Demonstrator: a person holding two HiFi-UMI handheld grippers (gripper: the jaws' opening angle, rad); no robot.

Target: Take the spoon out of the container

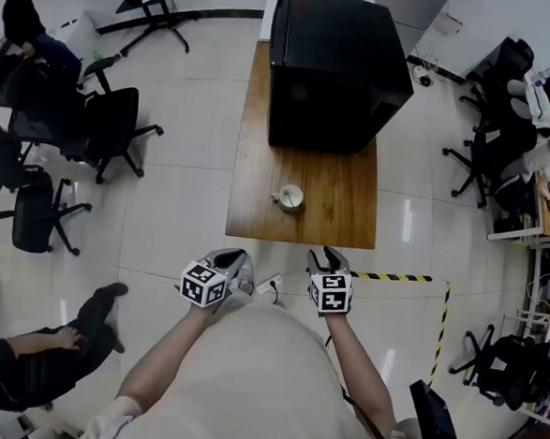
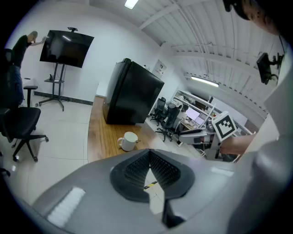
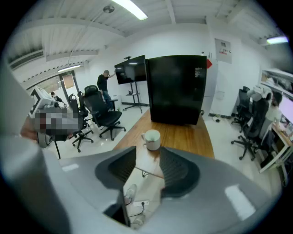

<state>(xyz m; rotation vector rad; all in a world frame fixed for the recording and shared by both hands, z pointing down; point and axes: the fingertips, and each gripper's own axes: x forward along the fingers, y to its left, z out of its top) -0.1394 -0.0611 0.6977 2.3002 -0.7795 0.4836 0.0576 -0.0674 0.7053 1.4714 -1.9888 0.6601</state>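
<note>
A black cabinet (image 1: 337, 68) sits at the wooden table's (image 1: 252, 170) end.

We list two hand-held grippers carried side by side in front of our torso (image 1: 264, 382), near each other and both pitched forward and downward, each showing its marker cube toward the head view. Item one, the left gripper (image 1: 237, 257): it is borne on our left forearm (image 1: 165, 354), which reaches in from the lower left, and its jaws meet at the tips with nothing between them. Item two, the right gripper (image 1: 330, 257): it is borne on our right forearm (image 1: 358, 368), which comes in from the lower right, and its jaws stand apart and empty.
</note>
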